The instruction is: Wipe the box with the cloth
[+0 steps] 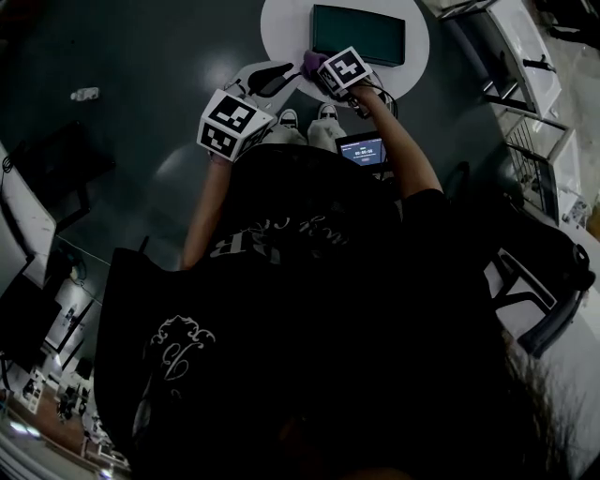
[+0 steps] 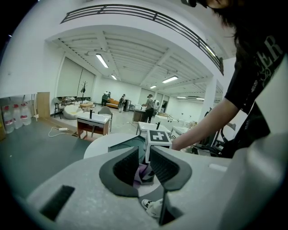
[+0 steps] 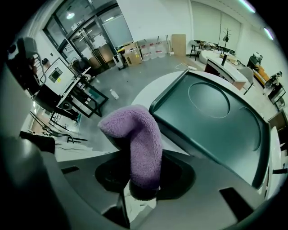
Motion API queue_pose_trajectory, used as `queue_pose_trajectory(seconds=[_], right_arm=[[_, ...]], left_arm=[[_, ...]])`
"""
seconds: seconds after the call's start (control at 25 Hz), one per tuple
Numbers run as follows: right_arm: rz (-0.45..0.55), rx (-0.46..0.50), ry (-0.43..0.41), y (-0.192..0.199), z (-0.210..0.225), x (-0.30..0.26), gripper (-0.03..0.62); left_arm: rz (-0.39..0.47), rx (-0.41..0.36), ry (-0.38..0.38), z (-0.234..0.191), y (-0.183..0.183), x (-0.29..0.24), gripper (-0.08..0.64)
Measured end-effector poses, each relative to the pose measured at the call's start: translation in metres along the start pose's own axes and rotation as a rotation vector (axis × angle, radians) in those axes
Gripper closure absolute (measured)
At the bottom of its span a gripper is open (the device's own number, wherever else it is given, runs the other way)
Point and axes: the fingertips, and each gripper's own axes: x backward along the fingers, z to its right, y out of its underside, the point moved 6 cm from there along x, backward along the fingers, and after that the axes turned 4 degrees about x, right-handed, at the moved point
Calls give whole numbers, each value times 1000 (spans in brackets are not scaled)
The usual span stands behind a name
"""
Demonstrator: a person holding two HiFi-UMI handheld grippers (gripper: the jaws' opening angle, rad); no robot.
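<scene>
Right claw [image 3: 144,179] is pinching the purple cloth [image 3: 137,143] so its free end is sticking forward for wiping, just beside the dark green box [image 3: 211,121] lying on the round tabletop [image 1: 281,33]. Left claw [image 2: 143,167] is hanging narrowly parted and empty, probably waiting to steady the box.

I count two claws: my left claw [image 2: 144,158] and my right claw [image 3: 143,182]. Each carries one marker cube, so two cubes: the left cube [image 1: 234,124] and the right cube [image 1: 344,67]. There is one round white tabletop [image 1: 281,28]. One dark green box [image 1: 358,35] lies toward its far edge. One purple cloth [image 3: 140,143] is over its near edge. Two white shoes [image 1: 289,118] show below, and one small lit screen [image 1: 362,150].
</scene>
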Motion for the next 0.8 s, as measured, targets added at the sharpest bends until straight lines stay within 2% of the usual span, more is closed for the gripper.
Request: queue_pose_trajectory(seconds=[0.2, 0.56, 0.8], right_arm=[[-40, 27, 5, 13, 14, 9, 480], [-75, -102, 55, 57, 47, 28, 480], [-63, -115, 19, 71, 60, 42, 480]], left_arm=[[-5, 3, -2, -5, -1, 1, 472], [-10, -17, 71, 3, -8, -20, 472], [-14, -20, 86, 6, -12, -34, 472]])
